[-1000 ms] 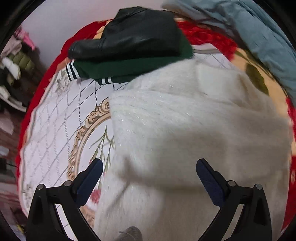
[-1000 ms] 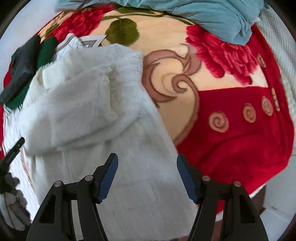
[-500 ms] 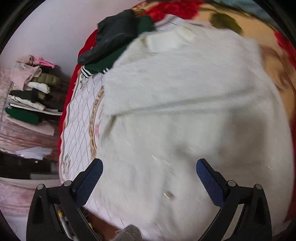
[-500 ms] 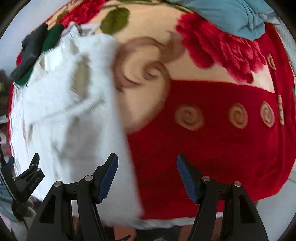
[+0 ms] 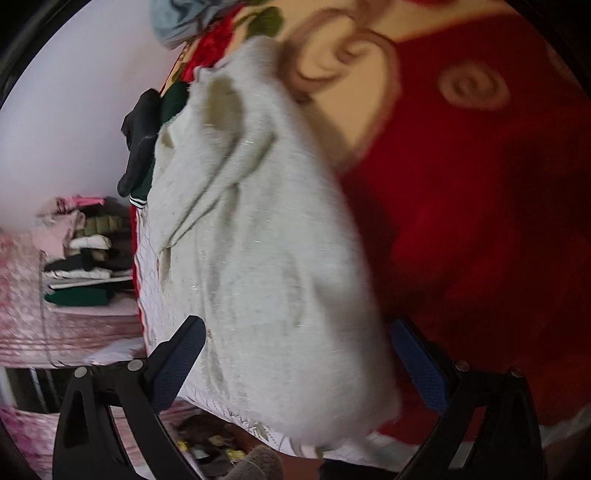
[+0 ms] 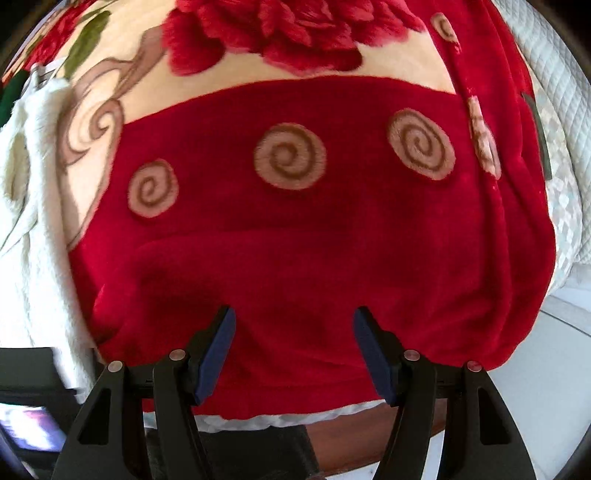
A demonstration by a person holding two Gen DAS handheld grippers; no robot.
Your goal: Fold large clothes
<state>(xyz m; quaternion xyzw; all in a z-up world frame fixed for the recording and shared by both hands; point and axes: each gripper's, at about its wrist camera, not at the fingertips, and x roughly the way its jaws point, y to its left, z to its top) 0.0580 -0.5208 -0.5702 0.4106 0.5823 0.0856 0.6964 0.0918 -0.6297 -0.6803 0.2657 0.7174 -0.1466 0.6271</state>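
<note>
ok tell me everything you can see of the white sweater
The white sweater looks fluffy and knitted, off-white with faint glinting threads. It lies rumpled and partly folded over on the red floral blanket, one long fold running across it. Its far end touches a dark green and black garment. Neither hand-held gripper grips it.

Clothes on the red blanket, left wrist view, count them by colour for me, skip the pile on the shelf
White: 1, the fluffy sweater
Black: 1, the black garment
Dark green: 1, the green garment
Light blue: 1, the blue garment
Total: 4
</note>
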